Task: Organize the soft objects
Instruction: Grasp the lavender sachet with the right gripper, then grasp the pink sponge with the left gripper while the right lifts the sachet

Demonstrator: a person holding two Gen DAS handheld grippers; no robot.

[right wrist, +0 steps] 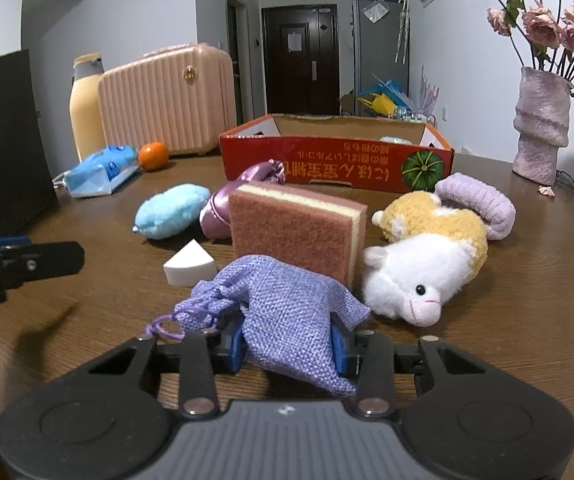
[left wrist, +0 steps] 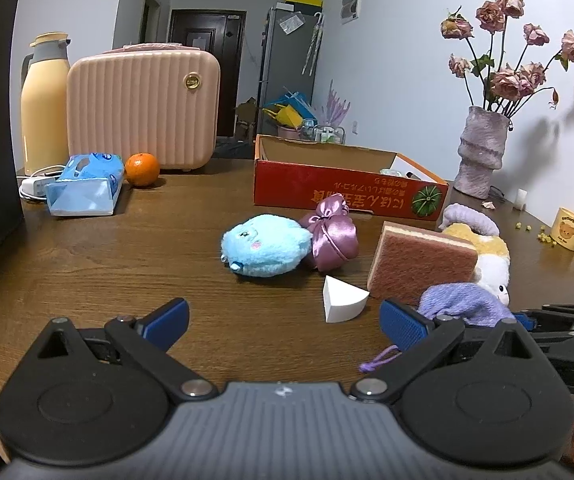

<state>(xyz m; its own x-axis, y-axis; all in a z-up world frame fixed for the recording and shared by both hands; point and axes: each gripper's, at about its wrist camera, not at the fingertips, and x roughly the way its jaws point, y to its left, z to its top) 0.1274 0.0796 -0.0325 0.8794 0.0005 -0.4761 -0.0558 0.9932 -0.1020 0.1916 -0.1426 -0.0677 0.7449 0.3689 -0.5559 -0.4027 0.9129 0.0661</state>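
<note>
While the left gripper (left wrist: 285, 322) hangs spread and empty, the right gripper (right wrist: 289, 346) pinches the lilac pouch (right wrist: 287, 308), just before the sponge (right wrist: 297, 230); the red box (right wrist: 339, 166) lies straight beyond.

Table (right wrist: 507, 300): cardboard box (right wrist: 327, 168) at rear centre; sponge (right wrist: 295, 232) upright before it; drawstring pouch (right wrist: 287, 312) in front of sponge; wedge block (right wrist: 189, 265) left of pouch; plush animal (right wrist: 427, 264) right of sponge; suitcase (right wrist: 167, 100) rear left; vase (right wrist: 541, 128) rear right.
</note>
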